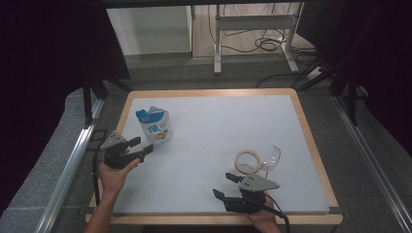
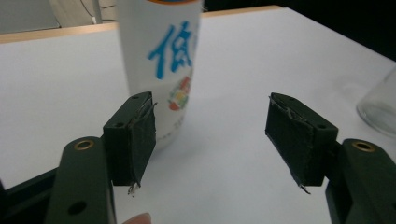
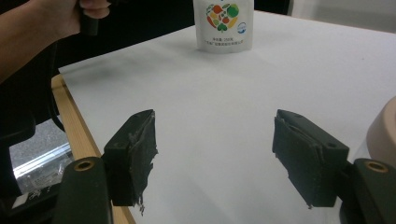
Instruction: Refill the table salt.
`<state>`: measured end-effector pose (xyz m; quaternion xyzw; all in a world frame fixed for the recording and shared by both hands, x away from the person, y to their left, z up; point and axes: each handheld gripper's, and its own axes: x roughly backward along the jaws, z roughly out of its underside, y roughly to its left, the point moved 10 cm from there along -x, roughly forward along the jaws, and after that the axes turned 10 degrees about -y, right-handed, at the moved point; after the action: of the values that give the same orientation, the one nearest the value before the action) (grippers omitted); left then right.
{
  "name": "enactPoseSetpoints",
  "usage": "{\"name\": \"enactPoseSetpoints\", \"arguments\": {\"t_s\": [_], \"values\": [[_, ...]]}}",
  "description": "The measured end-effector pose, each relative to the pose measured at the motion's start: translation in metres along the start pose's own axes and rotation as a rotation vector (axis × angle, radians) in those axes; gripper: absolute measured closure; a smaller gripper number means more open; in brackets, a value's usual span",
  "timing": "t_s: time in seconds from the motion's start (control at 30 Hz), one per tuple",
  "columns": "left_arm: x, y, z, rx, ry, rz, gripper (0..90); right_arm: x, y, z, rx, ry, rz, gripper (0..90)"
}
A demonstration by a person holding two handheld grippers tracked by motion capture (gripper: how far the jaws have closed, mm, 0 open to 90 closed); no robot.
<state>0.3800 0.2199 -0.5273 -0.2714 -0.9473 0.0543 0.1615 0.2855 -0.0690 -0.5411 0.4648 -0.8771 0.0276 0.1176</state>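
A white pouch (image 1: 156,127) with a blue top and blue lettering stands upright at the left of the white mat (image 1: 218,121). My left gripper (image 1: 143,146) is just in front of the pouch and to its left, open, pointing toward it. In the left gripper view the pouch (image 2: 161,56) stands beyond the left jaw, and nothing lies between the jaws of the left gripper (image 2: 215,135). My right gripper (image 1: 223,186) rests near the mat's front edge, open and empty. The right gripper view has the right gripper (image 3: 215,154) over bare mat, with the pouch (image 3: 224,23) far off.
A clear glass (image 1: 272,158) and a tan tape ring (image 1: 248,161) sit side by side just beyond the right gripper. The glass (image 2: 380,105) edges into the left gripper view at right. A wooden rim (image 1: 311,141) borders the mat. The other hand (image 3: 46,23) appears upper left.
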Motion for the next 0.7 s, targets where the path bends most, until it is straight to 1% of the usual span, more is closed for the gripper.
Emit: {"name": "enactPoseSetpoints", "arguments": {"t_s": [0.07,0.23,0.27,0.33,0.37,0.43,0.5,0.53,0.57,0.6,0.63,0.67,0.7], "values": [[-0.005,0.009,-0.005,0.007,-0.004,-0.007,33.4,0.0,0.0,0.0,0.001,0.002,-0.001,31.0],[-0.02,0.03,-0.018,0.021,-0.014,0.003,35.7,0.0,0.004,0.0,0.016,-0.004,-0.011,30.8],[-0.024,0.032,-0.02,0.027,-0.014,0.004,37.7,-0.001,0.005,0.0,0.026,0.001,-0.01,30.8],[-0.03,0.035,-0.023,0.034,-0.019,0.017,38.8,-0.001,0.005,0.001,0.026,0.002,-0.011,30.8],[-0.033,0.037,-0.025,0.031,-0.023,0.017,41.3,-0.002,0.006,0.002,0.029,0.007,-0.009,30.7],[-0.037,0.038,-0.028,0.041,-0.033,0.026,42.1,-0.002,0.006,0.002,0.03,0.006,-0.008,30.7],[-0.041,0.039,-0.029,0.038,-0.033,0.036,48.3,-0.001,0.005,0.004,0.029,0.01,-0.006,30.7],[-0.043,0.038,-0.03,0.035,-0.034,0.046,48.3,-0.001,0.005,0.004,0.029,0.01,-0.006,30.7],[-0.045,0.036,-0.032,0.031,-0.041,0.059,50.5,-0.001,0.005,0.004,0.028,0.01,-0.006,30.7],[-0.048,0.033,-0.034,-0.004,-0.043,0.065,57.5,-0.001,0.005,0.004,0.029,0.012,-0.004,30.7],[-0.048,0.033,-0.034,-0.004,-0.043,0.065,61.6,-0.001,0.005,0.004,0.029,0.012,-0.004,30.7],[-0.05,0.033,-0.034,-0.013,-0.04,0.064,61.6,-0.001,0.004,0.005,0.029,0.012,-0.002,30.7],[-0.052,0.032,-0.035,-0.016,-0.039,0.062,71.1,-0.002,0.005,0.005,0.028,0.012,-0.002,30.7]]}}
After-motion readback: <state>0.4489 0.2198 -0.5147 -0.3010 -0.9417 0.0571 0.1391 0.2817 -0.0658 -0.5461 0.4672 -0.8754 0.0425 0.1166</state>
